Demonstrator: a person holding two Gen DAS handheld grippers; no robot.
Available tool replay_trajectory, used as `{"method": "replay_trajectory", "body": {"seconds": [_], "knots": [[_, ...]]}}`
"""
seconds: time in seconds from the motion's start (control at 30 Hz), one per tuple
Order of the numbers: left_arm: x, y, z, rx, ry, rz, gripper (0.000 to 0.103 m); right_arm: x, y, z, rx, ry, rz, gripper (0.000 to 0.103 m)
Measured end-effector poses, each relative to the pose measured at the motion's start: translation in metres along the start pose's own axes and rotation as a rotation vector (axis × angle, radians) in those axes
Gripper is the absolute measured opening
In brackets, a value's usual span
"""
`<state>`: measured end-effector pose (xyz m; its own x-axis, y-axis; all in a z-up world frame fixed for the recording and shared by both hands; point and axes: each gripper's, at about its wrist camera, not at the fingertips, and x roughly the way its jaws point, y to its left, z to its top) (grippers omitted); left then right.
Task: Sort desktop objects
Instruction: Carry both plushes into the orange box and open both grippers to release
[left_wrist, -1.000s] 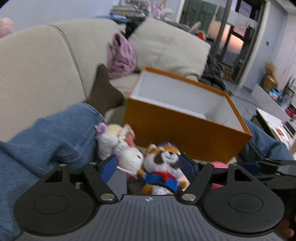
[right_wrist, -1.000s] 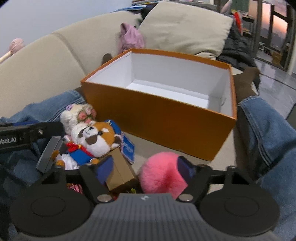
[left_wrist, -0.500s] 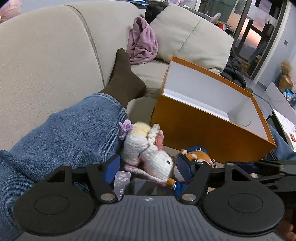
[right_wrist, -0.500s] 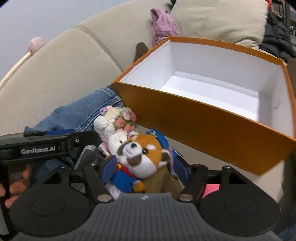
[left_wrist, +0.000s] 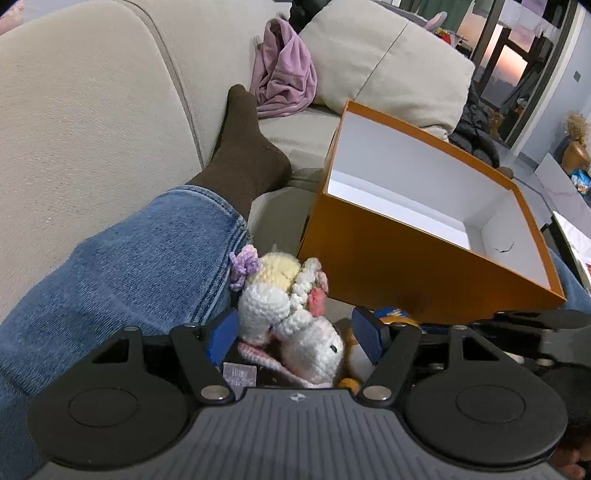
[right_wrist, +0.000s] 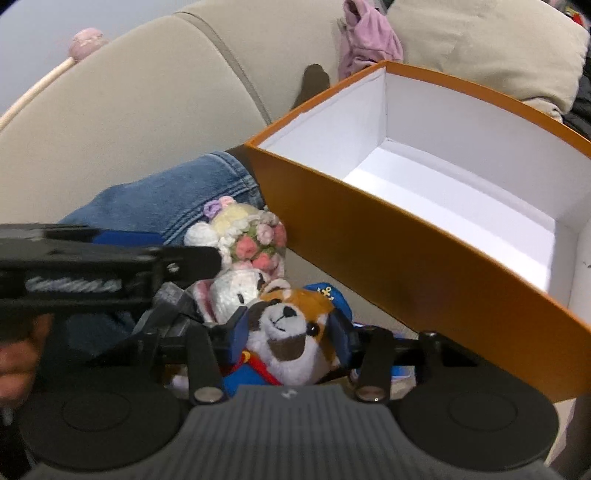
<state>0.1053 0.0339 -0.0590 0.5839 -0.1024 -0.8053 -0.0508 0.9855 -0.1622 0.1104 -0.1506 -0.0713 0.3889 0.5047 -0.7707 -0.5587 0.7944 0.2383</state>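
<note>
Our left gripper stands spread, its blue pads either side of the crochet bunny, which lies between them without being pinched as far as we can tell; gaps show on both sides in the left wrist view. Our right gripper has its pads close against the head of the fox plush, one at each cheek, and we read it as pinching the fox, though the contact on the right pad is partly hidden by the blue cap.

We take the orange box as our landmark. It sits open on the sofa, white inside, with nothing in the part we can see. Both toys lie just in front of its near wall, the bunny toward the box's left corner and the fox beside the bunny, touching it. The bunny's flower bouquet lies nearest the box wall, almost against it. Left of the box stretches our jeans leg, ending in a brown sock beside the box's left wall. Behind the box, a purple cloth lies crumpled against a beige cushion. In the right wrist view the left gripper's black body crosses in from the left, beside the bunny.
</note>
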Motion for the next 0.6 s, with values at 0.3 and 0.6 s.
{"method": "replay_trajectory", "body": {"seconds": [0.3, 0.6], "knots": [[0.032, -0.012, 0.007, 0.015, 0.042, 0.083, 0.085, -0.077, -0.02, 0.008, -0.044, -0.191, 0.004, 0.043], [0.062, -0.014, 0.003, 0.069, 0.049, 0.132, 0.07, -0.131, -0.039, 0.026, -0.033, -0.376, -0.036, 0.042]]}}
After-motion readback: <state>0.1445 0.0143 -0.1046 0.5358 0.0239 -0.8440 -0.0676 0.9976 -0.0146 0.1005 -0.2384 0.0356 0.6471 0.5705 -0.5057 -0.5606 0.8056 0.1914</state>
